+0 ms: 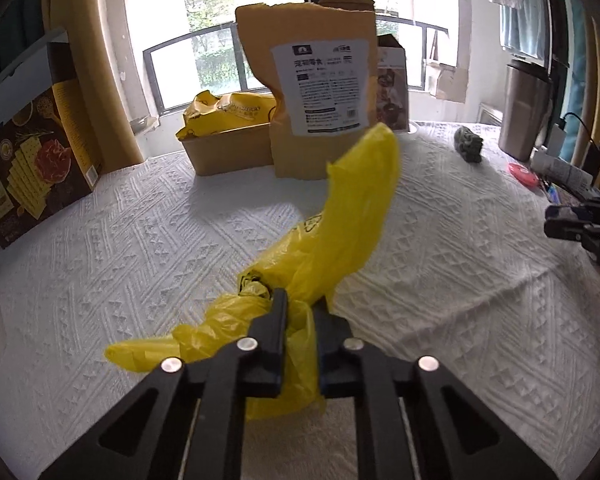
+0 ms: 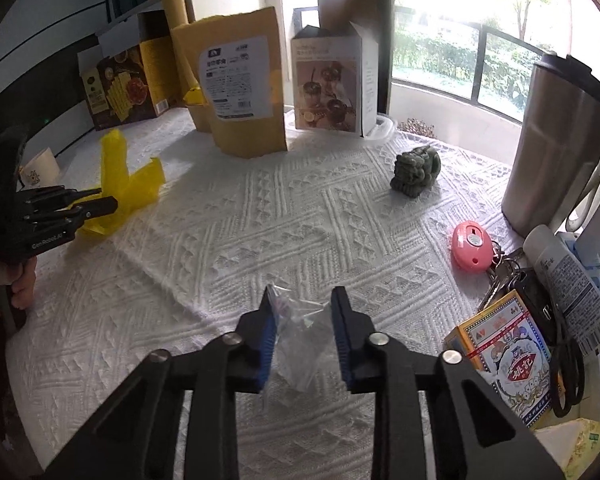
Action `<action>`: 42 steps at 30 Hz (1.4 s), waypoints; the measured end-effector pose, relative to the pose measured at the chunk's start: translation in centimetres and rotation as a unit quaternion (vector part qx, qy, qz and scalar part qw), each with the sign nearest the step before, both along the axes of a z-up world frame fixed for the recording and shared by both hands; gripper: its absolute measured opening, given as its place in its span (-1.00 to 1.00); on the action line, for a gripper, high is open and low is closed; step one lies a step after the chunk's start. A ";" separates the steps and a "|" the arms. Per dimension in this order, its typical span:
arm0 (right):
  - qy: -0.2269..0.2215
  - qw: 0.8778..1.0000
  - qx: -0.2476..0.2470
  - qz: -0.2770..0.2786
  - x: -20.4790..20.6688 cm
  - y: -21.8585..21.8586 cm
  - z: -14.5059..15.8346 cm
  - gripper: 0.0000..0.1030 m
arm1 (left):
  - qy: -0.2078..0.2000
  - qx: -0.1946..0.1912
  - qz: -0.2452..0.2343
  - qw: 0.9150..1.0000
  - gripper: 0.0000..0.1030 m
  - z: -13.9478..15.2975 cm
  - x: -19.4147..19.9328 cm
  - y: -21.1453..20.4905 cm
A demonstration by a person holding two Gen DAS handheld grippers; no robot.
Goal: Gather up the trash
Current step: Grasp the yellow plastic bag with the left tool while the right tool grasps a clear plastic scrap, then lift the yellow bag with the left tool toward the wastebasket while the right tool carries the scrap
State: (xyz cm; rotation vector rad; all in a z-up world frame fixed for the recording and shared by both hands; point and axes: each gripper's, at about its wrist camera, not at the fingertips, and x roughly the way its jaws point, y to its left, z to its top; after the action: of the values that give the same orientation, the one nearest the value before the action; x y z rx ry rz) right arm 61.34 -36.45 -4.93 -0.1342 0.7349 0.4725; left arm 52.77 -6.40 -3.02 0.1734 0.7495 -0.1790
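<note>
Two views. Left wrist: left gripper (image 1: 300, 312) jaws clenched on the yellow bag (image 1: 340, 216) above the worktop (image 1: 140, 240); keep it steady. Right wrist: right gripper (image 2: 304, 320), jaws parted, straddles the clear wrapper (image 2: 300, 344); close squarely before lifting.

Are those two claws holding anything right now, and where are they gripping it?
The left gripper pinches a yellow bag at its bunched middle. The right gripper straddles a clear wrapper, jaws apart; whether they grip it cannot be told.
</note>
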 end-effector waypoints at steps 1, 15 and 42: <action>-0.002 1.000 0.003 0.003 -0.3 0.0 0.2 -0.56 | -0.002 0.001 0.000 1.000 -0.86 0.2 -0.3 0.0; -0.032 0.999 0.024 0.011 -6.1 0.3 2.7 -0.57 | -0.060 0.007 -0.029 0.998 -0.88 5.5 -7.8 -1.2; -0.096 0.994 0.047 0.032 -21.0 -0.4 6.9 -0.57 | -0.116 -0.030 -0.058 0.991 -0.88 9.6 -22.7 -2.3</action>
State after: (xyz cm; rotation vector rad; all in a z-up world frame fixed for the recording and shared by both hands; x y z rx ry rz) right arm 40.38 -36.89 1.99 -0.1145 0.5211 0.5470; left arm 30.05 -8.74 6.55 0.1773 0.5015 -0.2858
